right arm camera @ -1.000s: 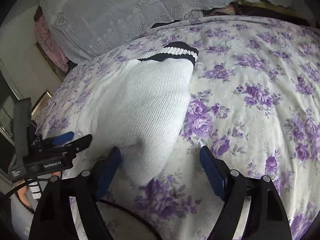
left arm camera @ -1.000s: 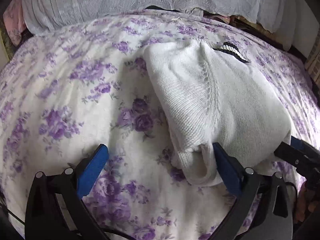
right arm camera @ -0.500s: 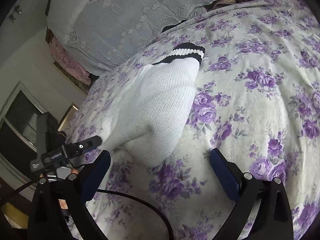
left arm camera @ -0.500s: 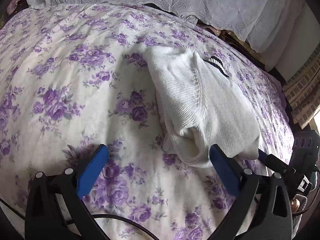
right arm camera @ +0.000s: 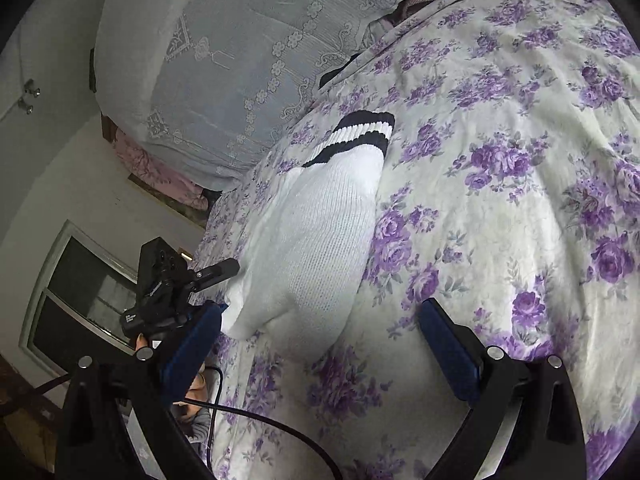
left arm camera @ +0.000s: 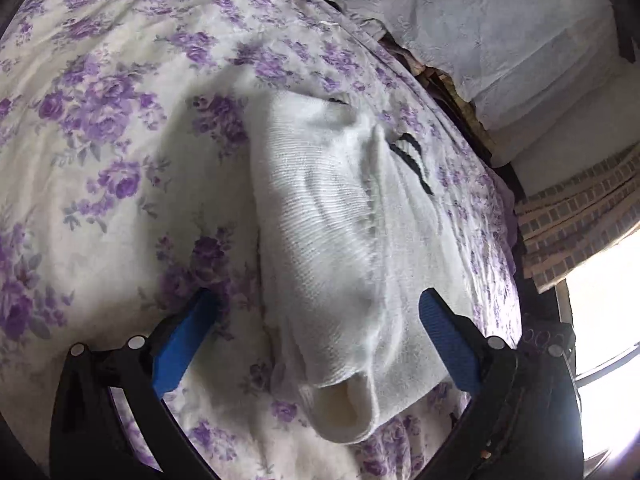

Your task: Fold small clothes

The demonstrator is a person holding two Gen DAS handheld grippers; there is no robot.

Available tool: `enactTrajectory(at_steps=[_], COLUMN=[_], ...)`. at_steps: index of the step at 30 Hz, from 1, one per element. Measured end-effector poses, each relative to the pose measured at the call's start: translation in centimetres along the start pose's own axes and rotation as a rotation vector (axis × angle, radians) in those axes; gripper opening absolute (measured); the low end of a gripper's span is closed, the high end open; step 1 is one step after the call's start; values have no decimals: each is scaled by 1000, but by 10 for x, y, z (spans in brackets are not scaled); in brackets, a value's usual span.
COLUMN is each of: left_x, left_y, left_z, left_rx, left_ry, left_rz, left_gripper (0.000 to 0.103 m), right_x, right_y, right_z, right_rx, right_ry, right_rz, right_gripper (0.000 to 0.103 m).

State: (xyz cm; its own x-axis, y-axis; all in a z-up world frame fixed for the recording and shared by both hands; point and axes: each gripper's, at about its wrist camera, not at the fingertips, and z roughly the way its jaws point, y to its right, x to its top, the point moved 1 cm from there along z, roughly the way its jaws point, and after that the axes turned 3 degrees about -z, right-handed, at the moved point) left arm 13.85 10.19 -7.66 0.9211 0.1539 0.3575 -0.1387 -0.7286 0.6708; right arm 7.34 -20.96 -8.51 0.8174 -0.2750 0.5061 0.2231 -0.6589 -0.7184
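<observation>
Hovering with blue pads spread wide and gripping nothing, the left gripper (left arm camera: 316, 336) straddles the near end of the folded white sock (left arm camera: 340, 240). The right gripper (right arm camera: 320, 336) is likewise released beside that sock (right arm camera: 320, 236). It lies on the purple-flowered bedspread (right arm camera: 520, 160), black-striped cuff (right arm camera: 356, 136) farthest, lace pillow (right arm camera: 224, 60) beyond.
</observation>
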Motion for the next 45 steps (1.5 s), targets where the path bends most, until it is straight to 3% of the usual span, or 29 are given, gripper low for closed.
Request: enactTrajectory(at_steps=[2, 10, 19, 27, 33, 38, 41, 45], left_x=[2, 14, -3, 25, 14, 11, 3, 5], left_y=[6, -8, 6, 0, 12, 17, 19, 18], left_z=[3, 18, 16, 31, 30, 34, 32, 32], left_rx=[-94, -130, -33, -129, -77, -26, -17, -24], left_ry=[-28, -48, -49, -50, -59, -24, 37, 30], left_rz=[-4, -43, 53, 8, 95, 154, 193, 189], left_gripper=[99, 98, 99, 99, 98, 99, 99, 99], right_x=[11, 47, 54, 87, 80, 81, 74, 71], right_y=[3, 12, 11, -1, -10, -11, -13, -12], right_z=[8, 41, 53, 107, 110, 112, 112, 110], right_rx=[-9, 123, 194, 91, 66, 47, 19, 43], right_ry=[-26, -96, -153, -177, -144, -127, -137, -137], right_rz=[20, 131, 140, 112, -19, -29, -66, -95], right_gripper=[100, 100, 100, 100, 99, 100, 100, 100])
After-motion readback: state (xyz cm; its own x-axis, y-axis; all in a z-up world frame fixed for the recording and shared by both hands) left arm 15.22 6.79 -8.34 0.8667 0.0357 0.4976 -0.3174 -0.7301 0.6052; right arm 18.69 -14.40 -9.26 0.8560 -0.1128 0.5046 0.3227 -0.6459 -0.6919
